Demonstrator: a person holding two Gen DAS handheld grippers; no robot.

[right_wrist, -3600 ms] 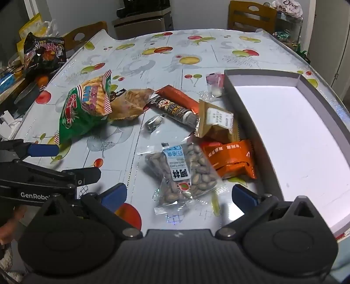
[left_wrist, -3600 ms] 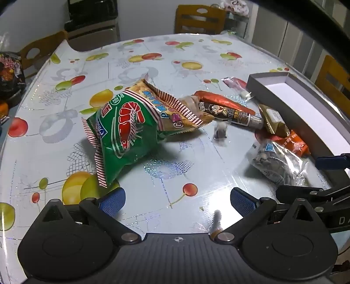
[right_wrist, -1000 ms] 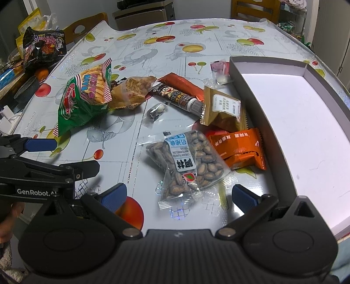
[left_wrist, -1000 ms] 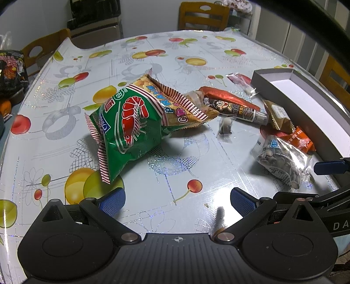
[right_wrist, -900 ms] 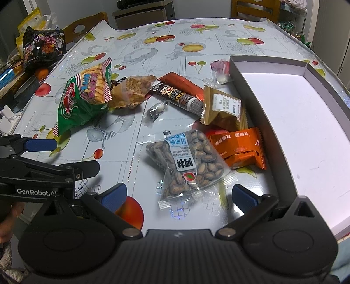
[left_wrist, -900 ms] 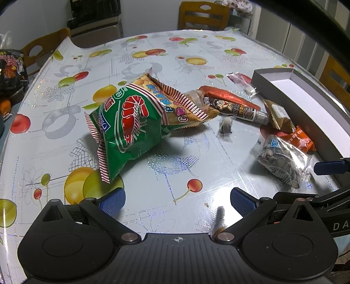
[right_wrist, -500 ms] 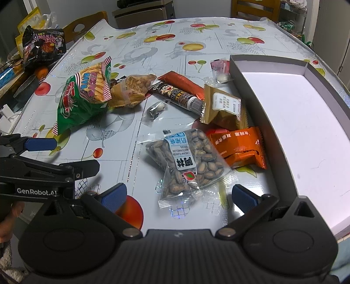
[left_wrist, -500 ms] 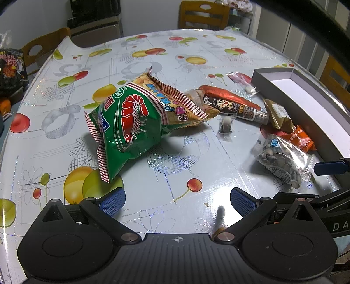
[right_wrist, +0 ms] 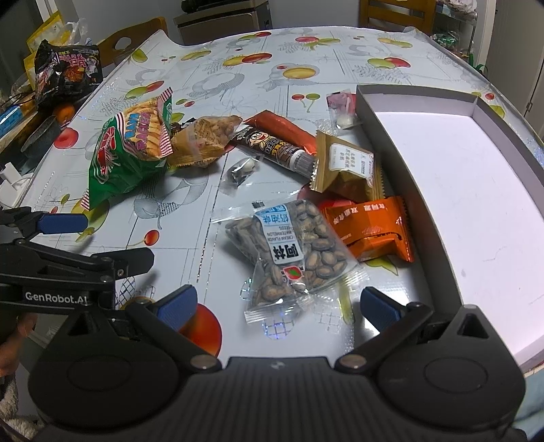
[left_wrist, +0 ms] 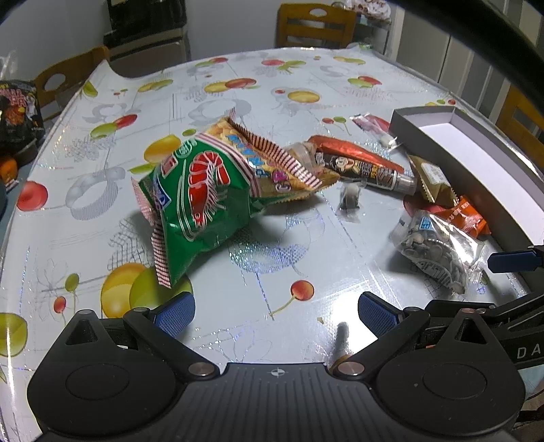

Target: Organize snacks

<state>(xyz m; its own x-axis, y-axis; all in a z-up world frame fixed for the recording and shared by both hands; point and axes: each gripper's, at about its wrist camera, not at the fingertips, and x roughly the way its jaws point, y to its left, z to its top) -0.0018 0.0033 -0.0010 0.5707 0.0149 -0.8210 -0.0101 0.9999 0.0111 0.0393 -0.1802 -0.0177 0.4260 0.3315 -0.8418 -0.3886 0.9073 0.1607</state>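
A green prawn-cracker bag (left_wrist: 200, 200) (right_wrist: 127, 153) lies ahead of my open left gripper (left_wrist: 273, 312). Directly before my open right gripper (right_wrist: 277, 307) lies a clear packet of melon seeds (right_wrist: 292, 255) (left_wrist: 438, 248). Beside it sit an orange packet (right_wrist: 374, 227) and a gold-brown packet (right_wrist: 346, 168). A brown snack stick (right_wrist: 272, 144), a tan cracker bag (right_wrist: 204, 139), a small clear-wrapped sweet (right_wrist: 239, 170) and a pink packet (right_wrist: 340, 102) lie further back. The grey box (right_wrist: 380, 132) with a white floor stands open at the right, holding nothing.
The fruit-patterned table cover (left_wrist: 238, 95) reaches far back. A black noodle packet (right_wrist: 68, 71) and clutter sit off the left edge. Wooden chairs (left_wrist: 314, 23) stand around the table. My left gripper's side (right_wrist: 68, 258) shows in the right wrist view.
Both views have crept slightly closer to the snacks. Nothing on the table has been moved or picked up, and both grippers stay open.
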